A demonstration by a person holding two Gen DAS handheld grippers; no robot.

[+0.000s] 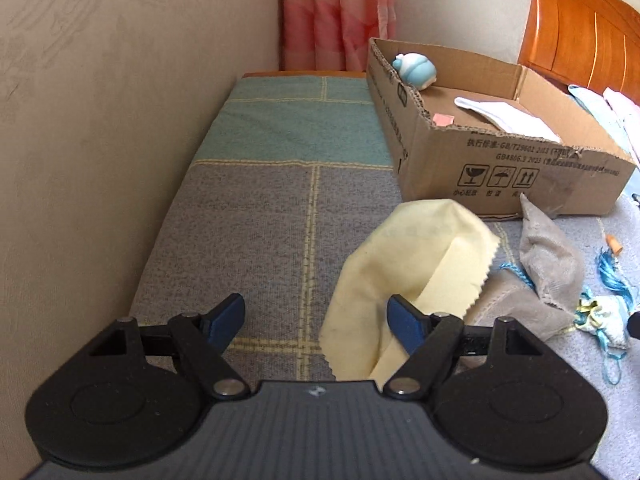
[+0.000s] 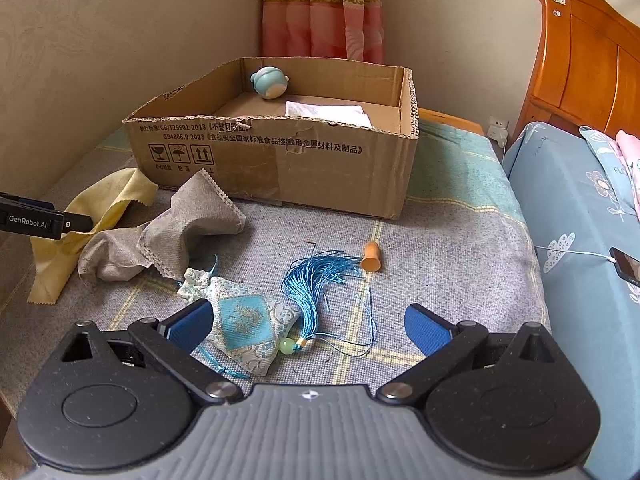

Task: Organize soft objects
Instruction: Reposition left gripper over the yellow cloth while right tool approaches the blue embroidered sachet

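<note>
1. Left hand-held gripper (image 1: pixel 316 320): fingers spread wide, nothing between them. It hangs over the grey-and-teal checked blanket (image 1: pixel 260 216), wall close on its left.
2. Yellow cloth (image 1: pixel 404 276): crumpled, lying just ahead-right of the left hand-held gripper; its right finger (image 1: pixel 404 322) overlaps the cloth's near edge in view, contact can't be confirmed.
3. Grey fabric pouch (image 1: pixel 548 264): right of the yellow cloth and touching it, slumped in front of the box.
4. Cardboard box (image 2: pixel 280 160): open top, ahead of both hand-held grippers, beyond the cloths. Inside: a blue round plush toy (image 2: pixel 270 82) at the far-left corner and a folded white cloth (image 2: pixel 328 114) beside it.
5. Right hand-held gripper (image 2: pixel 308 324): fingers apart, empty. The embroidered sachet (image 2: pixel 240 320) lies under its left finger (image 2: pixel 192 324); the sachet's blue tassel (image 2: pixel 316 280) fans out between the fingers.
6. Small orange cork-like piece (image 2: pixel 372 256): ahead of the right hand-held gripper, just past the tassel.
7. Bed with blue floral cover (image 2: pixel 580 220): right of the right hand-held gripper.
</note>
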